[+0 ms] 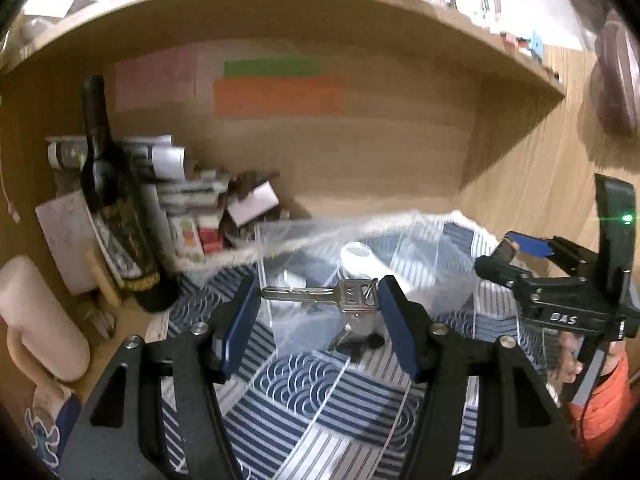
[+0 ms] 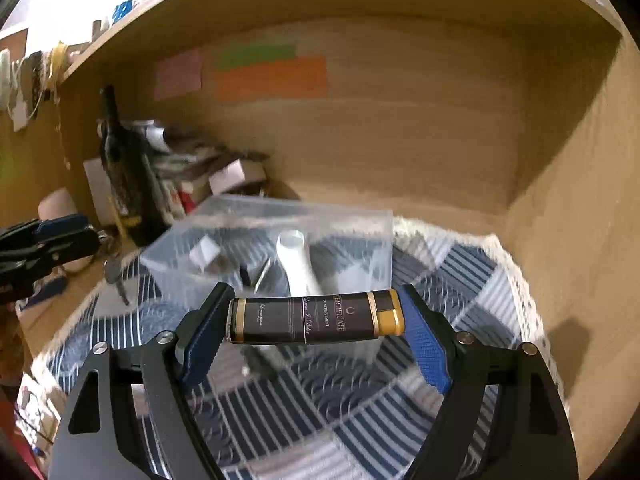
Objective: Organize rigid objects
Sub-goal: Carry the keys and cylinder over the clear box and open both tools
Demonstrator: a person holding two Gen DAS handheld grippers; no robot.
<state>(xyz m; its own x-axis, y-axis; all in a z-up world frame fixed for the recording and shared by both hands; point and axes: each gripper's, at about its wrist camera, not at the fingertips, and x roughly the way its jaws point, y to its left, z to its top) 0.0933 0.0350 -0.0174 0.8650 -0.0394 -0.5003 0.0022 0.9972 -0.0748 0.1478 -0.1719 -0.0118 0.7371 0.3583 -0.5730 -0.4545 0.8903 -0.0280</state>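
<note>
Wooden alcove, counter (image 2: 460, 208) w/ blue patterned cloth (image 1: 320, 392), clear box (image 2: 280, 236) behind. Left tongs (image 1: 316, 300) pinching key bunch (image 1: 340, 300) end-to-end: stiff, light, swings. Right tongs (image 2: 316, 318) clamping lighter (image 2: 316, 320) lengthwise: slick, rigid; better gripped mid-body

Both tongs level, side by side — left tongs (image 1: 316, 312) (wide), right tongs (image 2: 316, 320) clamped.

A clear box (image 2: 280, 236) sits on the patterned cloth (image 2: 460, 280) inside the wooden alcove, a tube (image 2: 298, 264) lying in it; a bottle (image 1: 116, 216) stands left of it, before stacked papers (image 1: 160, 160)
</note>
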